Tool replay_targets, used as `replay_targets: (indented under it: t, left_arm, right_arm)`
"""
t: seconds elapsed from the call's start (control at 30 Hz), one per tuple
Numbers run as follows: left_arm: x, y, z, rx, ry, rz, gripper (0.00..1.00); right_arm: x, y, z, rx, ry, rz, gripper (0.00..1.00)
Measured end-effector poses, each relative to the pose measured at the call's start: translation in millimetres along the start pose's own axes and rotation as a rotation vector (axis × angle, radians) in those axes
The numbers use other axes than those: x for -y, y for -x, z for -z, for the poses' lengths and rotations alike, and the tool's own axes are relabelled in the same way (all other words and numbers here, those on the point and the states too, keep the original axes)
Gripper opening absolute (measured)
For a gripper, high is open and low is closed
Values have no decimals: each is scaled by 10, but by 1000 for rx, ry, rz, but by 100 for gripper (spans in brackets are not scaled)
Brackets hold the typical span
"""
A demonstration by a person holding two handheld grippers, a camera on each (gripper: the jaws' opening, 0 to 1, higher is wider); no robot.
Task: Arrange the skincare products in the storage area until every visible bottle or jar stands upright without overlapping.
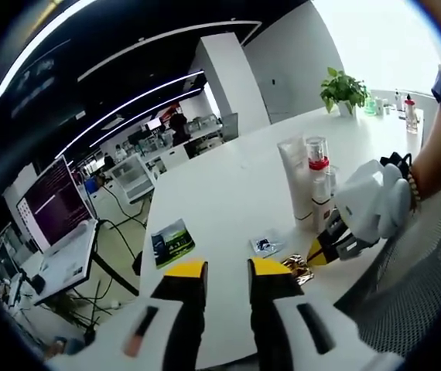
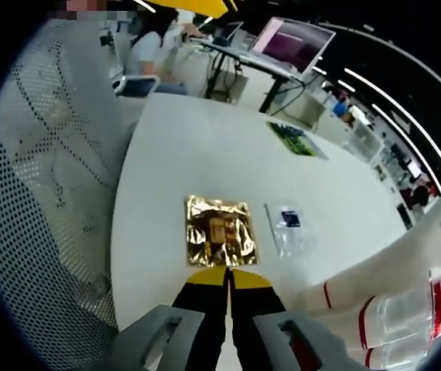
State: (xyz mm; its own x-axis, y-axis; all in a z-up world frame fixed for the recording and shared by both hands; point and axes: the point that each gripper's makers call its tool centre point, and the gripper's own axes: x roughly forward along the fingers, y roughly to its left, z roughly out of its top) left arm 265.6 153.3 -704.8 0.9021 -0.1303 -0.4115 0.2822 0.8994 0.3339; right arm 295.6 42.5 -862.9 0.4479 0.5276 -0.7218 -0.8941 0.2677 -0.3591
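Observation:
A tall white tube (image 1: 292,179) and a clear bottle with a red band (image 1: 318,174) stand upright together on the white table (image 1: 220,193). In the right gripper view they lie at the right edge: the tube (image 2: 414,259) and red-banded bottles (image 2: 406,318). A gold foil sachet (image 2: 220,232) lies flat just ahead of my right gripper (image 2: 228,278), whose jaws are shut with nothing between them. My left gripper (image 1: 228,269) hovers open over the near table edge, empty. The right gripper (image 1: 323,249) reaches in beside the gold sachet (image 1: 298,267), held by a gloved hand (image 1: 375,202).
A small clear packet (image 2: 286,222) lies right of the sachet, and a green card (image 1: 172,241) farther off. A potted plant (image 1: 343,89) and small bottles (image 1: 408,110) stand at the far end. A mesh chair (image 2: 42,193) borders the table; a laptop (image 2: 294,42) sits on a desk beyond.

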Motion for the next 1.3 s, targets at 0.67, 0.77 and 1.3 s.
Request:
replay_targets:
  t: [0.67,0.77,1.3]
  left_arm:
    - [2,-7,9,0,-9,7,21]
    - [-3,-6,2,3,-7,5,21]
    - [-184,104,-186,138,122,-43,20]
  right_arm:
    - [10,-11,-4,8,-27,-10,0]
    - [8,-8,-6,5,-14,-9,0]
    - [415,327,-405,76,-174,58,0]
